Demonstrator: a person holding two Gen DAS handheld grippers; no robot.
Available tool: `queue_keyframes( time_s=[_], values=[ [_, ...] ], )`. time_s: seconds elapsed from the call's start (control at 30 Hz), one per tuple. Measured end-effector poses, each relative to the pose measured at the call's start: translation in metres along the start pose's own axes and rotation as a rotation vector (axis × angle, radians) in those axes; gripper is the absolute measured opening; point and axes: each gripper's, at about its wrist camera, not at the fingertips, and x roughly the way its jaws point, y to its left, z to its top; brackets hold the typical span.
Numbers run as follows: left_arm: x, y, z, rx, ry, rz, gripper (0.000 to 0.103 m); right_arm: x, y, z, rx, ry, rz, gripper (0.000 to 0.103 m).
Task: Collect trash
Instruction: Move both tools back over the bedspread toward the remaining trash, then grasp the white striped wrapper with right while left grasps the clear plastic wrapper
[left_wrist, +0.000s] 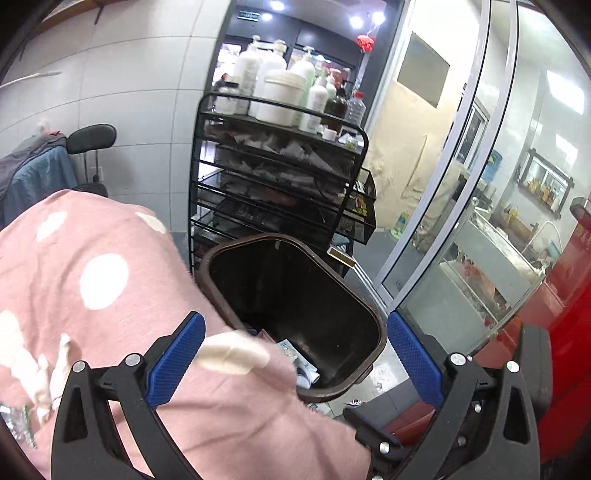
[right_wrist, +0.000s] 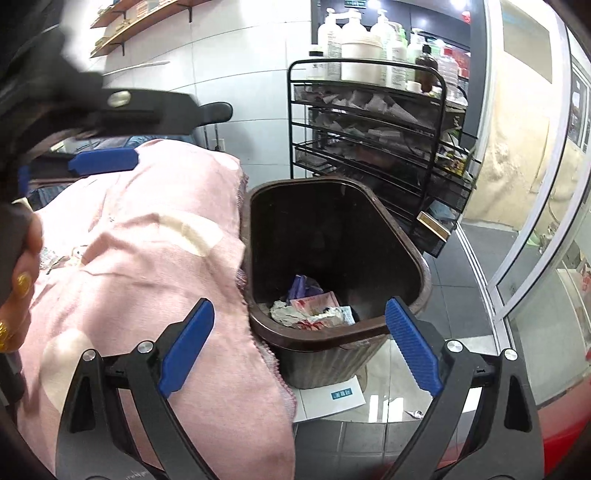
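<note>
Fingers of both grippers (left_wrist: 295, 354) (right_wrist: 299, 347) wide, empty; pink blanket (right_wrist: 147, 240) beside bin (right_wrist: 314, 332)

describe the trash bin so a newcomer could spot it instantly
Find the black wire rack loaded with white bottles. Just in front of it on the floor, beside the pink dotted blanket, stands the brown trash bin: ribbed, open-topped, with crumpled wrappers at the bottom.

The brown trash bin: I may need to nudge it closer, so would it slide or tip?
The brown trash bin looks like thin ribbed plastic holding only a few wrappers, so probably light. Tall and narrowing toward its base, it might tip if pushed near the rim; low pushes seem safer.
</note>
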Motion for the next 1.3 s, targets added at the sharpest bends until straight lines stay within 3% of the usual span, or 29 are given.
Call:
queue_keyframes(
  time_s=[0.17, 0.43, 0.57, 0.87, 1.03, 1.3],
  values=[
    [-0.032, 0.019, -0.013, -0.026, -0.037, 0.047, 0.098, 0.000, 0.017, 0.006, -0.021, -0.011, 0.057, 0.095],
    [-0.084, 0.063, -0.045, -0.081, -0.089, 0.219, 0.098, 0.007, 0.059, 0.015, -0.072, 0.017, 0.189, 0.095],
    [-0.103, 0.090, -0.065, -0.140, -0.057, 0.283, 0.098, 0.011, 0.087, 0.020, -0.111, 0.042, 0.270, 0.095],
    [-0.147, 0.145, -0.097, -0.297, -0.056, 0.383, 0.098, 0.012, 0.152, 0.026, -0.215, 0.070, 0.368, 0.095],
    [-0.160, 0.169, -0.112, -0.335, -0.029, 0.466, 0.098, 0.013, 0.190, 0.030, -0.290, 0.090, 0.390, 0.095],
    [-0.168, 0.186, -0.125, -0.379, -0.021, 0.456, 0.098, 0.030, 0.227, 0.047, -0.336, 0.132, 0.402, 0.095]
  ],
)
